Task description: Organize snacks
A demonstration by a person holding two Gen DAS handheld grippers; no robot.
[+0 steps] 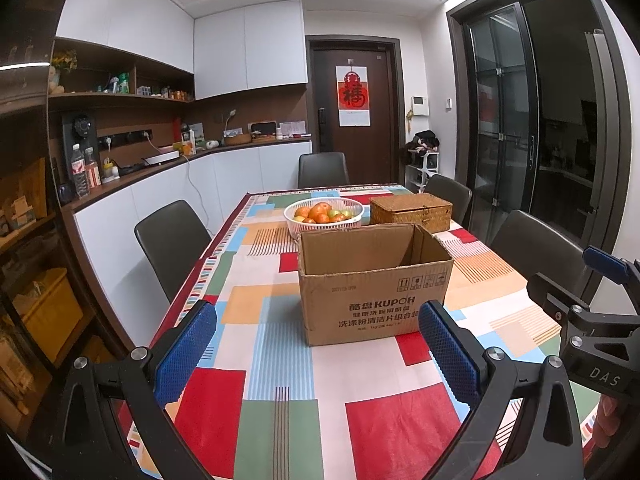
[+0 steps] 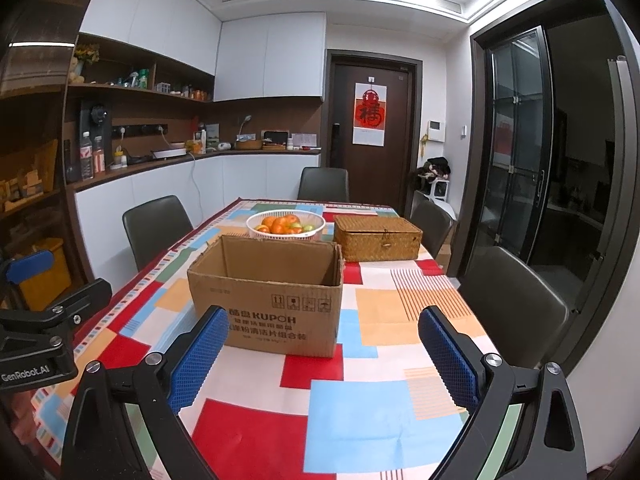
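On the patchwork tablecloth (image 1: pixel 280 360), the cardboard box (image 1: pixel 372 288) sits beyond both wide, empty jaws.

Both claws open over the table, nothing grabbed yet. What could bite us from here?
1. No snacks show in either view; the cardboard box is open-topped but its floor is hidden, so any reach inside would be blind.
2. The box's ragged front rim could catch the left claw or right claw going in.
3. The fruit basket and closed wicker box stand close behind; pushing the cardboard box may shove them.
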